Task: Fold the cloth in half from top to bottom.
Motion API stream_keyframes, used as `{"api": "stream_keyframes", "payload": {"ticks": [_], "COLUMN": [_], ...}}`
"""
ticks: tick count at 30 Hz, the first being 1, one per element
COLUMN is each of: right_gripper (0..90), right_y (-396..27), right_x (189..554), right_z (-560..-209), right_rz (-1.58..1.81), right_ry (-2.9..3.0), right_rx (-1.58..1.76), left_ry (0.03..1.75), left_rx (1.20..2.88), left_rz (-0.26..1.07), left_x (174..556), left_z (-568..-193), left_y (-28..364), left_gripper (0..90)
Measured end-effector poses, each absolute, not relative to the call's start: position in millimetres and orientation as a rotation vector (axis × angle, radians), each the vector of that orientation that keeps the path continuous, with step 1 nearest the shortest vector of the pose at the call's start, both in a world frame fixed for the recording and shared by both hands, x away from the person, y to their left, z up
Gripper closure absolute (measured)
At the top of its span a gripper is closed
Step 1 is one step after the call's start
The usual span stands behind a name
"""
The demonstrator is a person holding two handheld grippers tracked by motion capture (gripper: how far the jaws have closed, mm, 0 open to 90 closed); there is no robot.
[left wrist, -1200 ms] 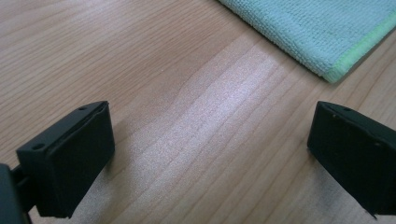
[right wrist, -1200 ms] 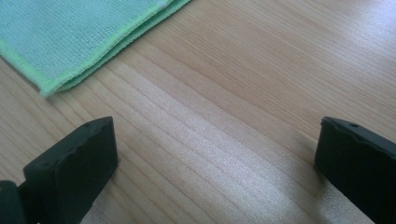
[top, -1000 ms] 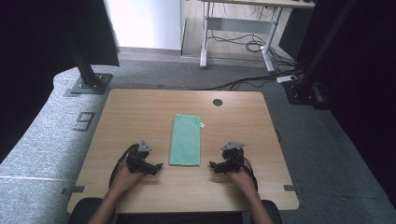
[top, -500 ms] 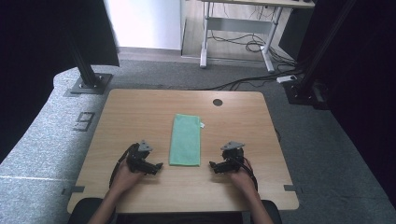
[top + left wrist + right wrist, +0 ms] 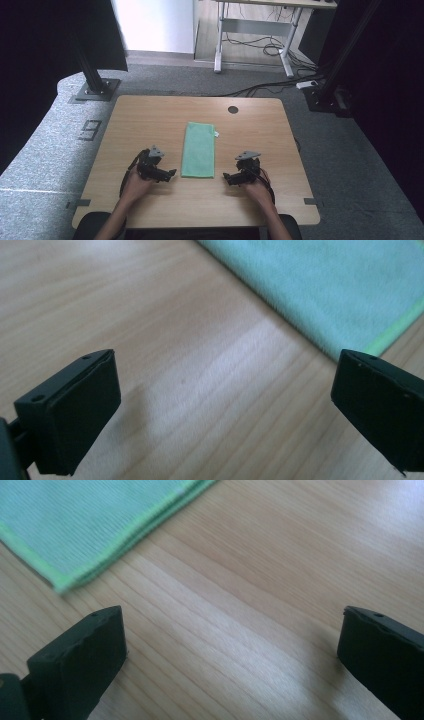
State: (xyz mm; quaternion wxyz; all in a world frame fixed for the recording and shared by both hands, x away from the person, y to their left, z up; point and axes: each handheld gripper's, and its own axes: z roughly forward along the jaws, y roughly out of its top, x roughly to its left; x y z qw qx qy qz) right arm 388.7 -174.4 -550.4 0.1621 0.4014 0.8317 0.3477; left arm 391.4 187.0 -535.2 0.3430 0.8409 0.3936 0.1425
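Your two hands rest on the near half of the light wooden tabletop (image 5: pixel 150 120), each holding a black two-jaw tool, with a folded mint-green microfibre cloth (image 5: pixel 199 149) lying flat between them. The cloth sits near the middle of the tabletop, its long side running away from you, a small white tag at its far right corner.

Your left tool (image 5: pixel 170 173) lies just beside the cloth's near left corner, pointing toward it; its jaws are spread wide with nothing between them. In the left gripper view the cloth (image 5: pixel 320 285) fills the upper right, its brighter green hem ending just short of the right jaw, bare wood under both jaws.

Your right tool (image 5: pixel 226 177) lies near the cloth's near right corner, also pointing inward, jaws likewise released and holding nothing. In the right gripper view the cloth (image 5: pixel 85 520) shows stacked folded layers at the upper left, its corner just beyond the left jaw.

A dark round grommet hole (image 5: pixel 233 109) marks the tabletop's far edge.
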Motion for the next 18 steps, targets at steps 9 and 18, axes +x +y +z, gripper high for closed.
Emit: {"api": "stream_keyframes", "payload": {"ticks": [9,18], "right_gripper": [0.0,0.0], "right_y": [-155,-135], "right_x": [393,402], "right_z": [-539,-536], "right_rz": [1.051,1.054], "right_ry": [2.384,2.397], "right_rx": [1.123,1.102], "left_ry": [1.017,1.051], "left_rx": [2.160,2.154], "left_rz": [0.385,0.422], "left_x": [413,450], "left_z": [-525,-524], "left_y": [173,159], "left_gripper": [0.0,0.0]}}
